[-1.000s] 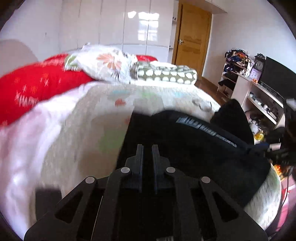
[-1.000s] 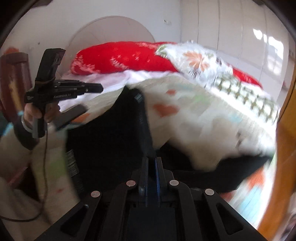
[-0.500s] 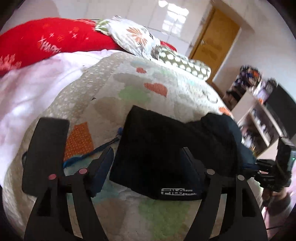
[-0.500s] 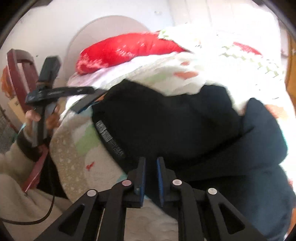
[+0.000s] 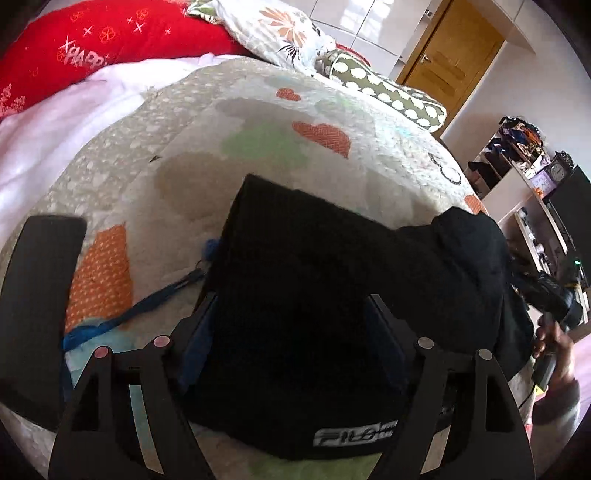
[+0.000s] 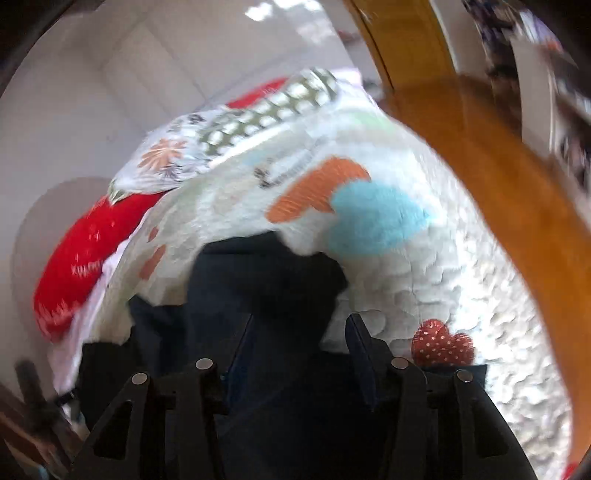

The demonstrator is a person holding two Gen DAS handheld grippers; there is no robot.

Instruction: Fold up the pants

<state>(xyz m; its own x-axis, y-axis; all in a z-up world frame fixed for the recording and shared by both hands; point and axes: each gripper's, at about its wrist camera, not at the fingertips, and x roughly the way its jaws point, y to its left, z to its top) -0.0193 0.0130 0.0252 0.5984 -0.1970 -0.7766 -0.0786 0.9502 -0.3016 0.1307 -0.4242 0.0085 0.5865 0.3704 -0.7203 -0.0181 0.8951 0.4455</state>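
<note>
Pants (image 5: 314, 302) lie folded on the quilt (image 5: 258, 122), lower centre of frame. Left gripper (image 5: 291, 325) jaws closing, right gripper (image 6: 299, 339) opening, neither clamped. Your right-side bulge may spring the fold open.

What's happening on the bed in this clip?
A person with a gripper in each hand is folding black pants on a quilted bedspread. The pants lie in a folded bundle. The left gripper is closing slightly and the right gripper is opening, both over the fabric, neither pinching it.

The pants (image 5: 332, 280) lie on the quilt (image 5: 184, 155), pillows (image 5: 280, 33) behind.
</note>
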